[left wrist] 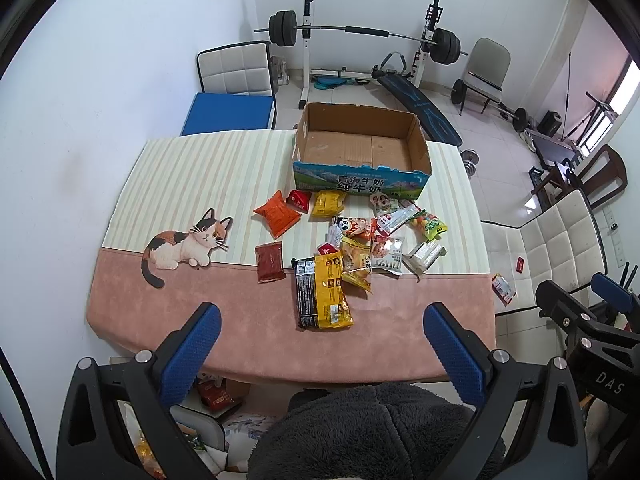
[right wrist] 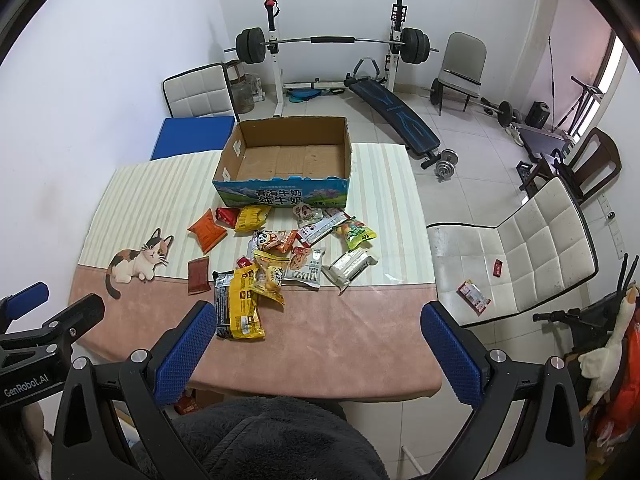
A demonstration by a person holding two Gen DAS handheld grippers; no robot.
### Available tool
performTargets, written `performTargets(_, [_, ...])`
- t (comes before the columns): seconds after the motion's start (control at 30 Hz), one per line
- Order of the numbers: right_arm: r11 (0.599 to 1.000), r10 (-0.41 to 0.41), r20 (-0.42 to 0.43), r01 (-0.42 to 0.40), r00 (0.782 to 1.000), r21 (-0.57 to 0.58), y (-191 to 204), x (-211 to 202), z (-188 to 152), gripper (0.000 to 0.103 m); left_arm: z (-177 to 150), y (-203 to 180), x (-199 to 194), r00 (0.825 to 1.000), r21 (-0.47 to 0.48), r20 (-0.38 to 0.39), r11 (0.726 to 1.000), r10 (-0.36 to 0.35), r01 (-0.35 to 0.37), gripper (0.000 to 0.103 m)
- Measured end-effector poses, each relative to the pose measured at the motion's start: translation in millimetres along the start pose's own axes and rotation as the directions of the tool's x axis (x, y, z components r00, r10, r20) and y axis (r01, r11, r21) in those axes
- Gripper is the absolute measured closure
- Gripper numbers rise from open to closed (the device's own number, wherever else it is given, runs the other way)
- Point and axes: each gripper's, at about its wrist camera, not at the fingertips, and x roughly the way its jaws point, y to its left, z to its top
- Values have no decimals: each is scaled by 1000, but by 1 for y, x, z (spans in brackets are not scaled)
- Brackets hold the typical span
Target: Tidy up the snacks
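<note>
Starting from 0 — my box [left wrist: 360, 148] sits empty, snacks [left wrist: 344, 240] scattered on the bench [left wrist: 200, 308], left claw [left wrist: 320, 344] and right claw [right wrist: 316, 340] spread, holding nothing.

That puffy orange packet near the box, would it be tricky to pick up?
Probably light: the orange packet looks pillow-puffed, likely mostly air. Its glossy wrapper may slip or crumple between the fingers, so a squeeze could crush whatever is inside. It lies flat on the tablecloth, so rolling seems unlikely.

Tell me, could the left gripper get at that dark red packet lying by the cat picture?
Probably yes. The left gripper is open and holds nothing, and the dark red packet lies flat and apart from the snack pile, with bare tablecloth between it and the fingers.
</note>
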Motion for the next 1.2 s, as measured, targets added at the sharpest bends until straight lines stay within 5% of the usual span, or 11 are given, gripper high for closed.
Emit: performTargets(1.2, [999, 32, -2, -31, 999, 29, 2, 7, 7, 0, 8, -3, 3, 1000, -21, 15, 1000, 3, -3, 0])
